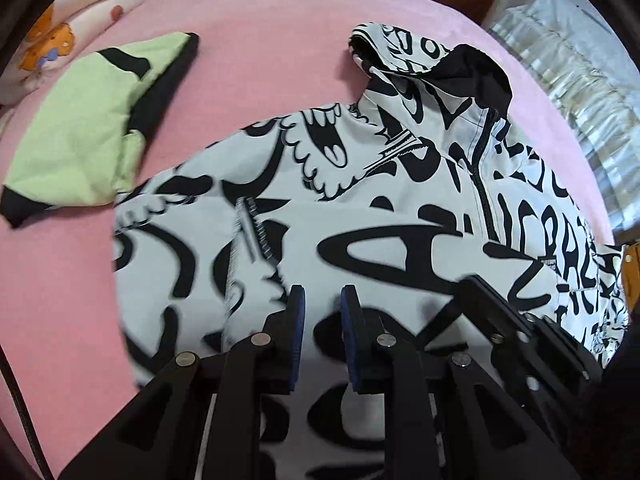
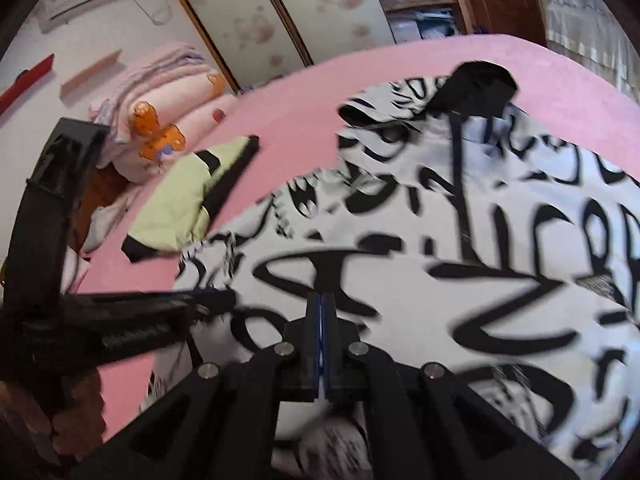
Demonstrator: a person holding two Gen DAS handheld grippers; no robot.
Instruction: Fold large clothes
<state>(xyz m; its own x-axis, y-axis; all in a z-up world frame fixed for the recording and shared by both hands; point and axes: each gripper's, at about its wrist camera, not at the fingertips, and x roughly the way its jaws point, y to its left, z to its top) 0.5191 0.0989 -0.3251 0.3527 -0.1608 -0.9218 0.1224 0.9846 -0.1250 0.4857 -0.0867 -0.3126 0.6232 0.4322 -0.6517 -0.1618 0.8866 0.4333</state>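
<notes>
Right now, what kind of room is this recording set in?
Most likely a home bedroom. The printed jacket lies on a bed with a pink sheet, folded quilts are stacked at its far end, and a wall air conditioner hangs above.

The white jacket [image 1: 360,208] is covered in large black graffiti-style lettering. The letters are stylised, warped and partly blurred. No word reads with certainty.
</notes>
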